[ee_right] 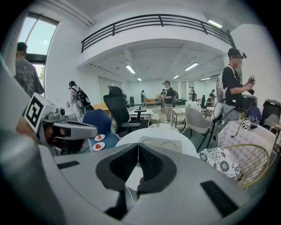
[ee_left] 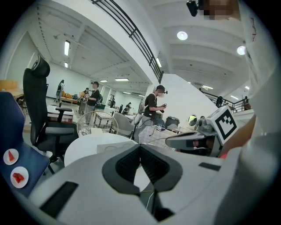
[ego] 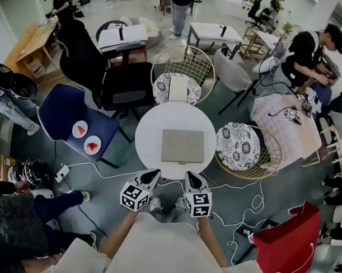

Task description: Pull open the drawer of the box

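The box lay flat at the middle of the round white table, its drawer seemingly shut (no pull or tab could be made out). It looked thin, stiff and light, so it would likely slide when tugged. One side would want steadying while the drawer's front edge was pinched. The left hand-held gripper and right hand-held gripper hung just off the table's near rim, both pressed together on nothing.
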Demonstrator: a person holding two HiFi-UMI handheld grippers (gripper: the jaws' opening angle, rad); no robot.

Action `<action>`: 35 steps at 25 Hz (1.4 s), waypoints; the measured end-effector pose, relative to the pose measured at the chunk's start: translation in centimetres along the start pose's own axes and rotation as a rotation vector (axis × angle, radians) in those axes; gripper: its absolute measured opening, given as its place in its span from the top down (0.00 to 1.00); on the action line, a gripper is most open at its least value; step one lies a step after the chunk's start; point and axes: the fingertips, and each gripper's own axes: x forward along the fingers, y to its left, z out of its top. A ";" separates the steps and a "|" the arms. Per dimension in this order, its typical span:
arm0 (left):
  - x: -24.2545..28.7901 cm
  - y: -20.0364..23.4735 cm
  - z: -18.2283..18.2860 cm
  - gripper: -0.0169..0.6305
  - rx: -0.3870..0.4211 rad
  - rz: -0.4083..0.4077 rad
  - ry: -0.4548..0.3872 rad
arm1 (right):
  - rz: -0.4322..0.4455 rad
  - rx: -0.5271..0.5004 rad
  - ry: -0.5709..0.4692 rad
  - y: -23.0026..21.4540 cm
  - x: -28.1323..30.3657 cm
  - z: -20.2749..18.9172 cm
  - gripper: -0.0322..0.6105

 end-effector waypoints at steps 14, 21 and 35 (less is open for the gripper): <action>1.4 1.4 -3.3 0.96 -0.065 0.112 0.072 | 0.082 0.027 0.071 -2.0 2.2 -2.6 0.93; 2.3 1.5 -7.9 0.96 -0.101 0.092 0.156 | 0.089 0.071 0.184 -1.4 2.5 -8.1 0.93; 4.7 2.5 -15.0 0.96 -0.131 0.078 0.262 | 0.128 0.136 0.332 -0.1 2.4 -16.6 0.93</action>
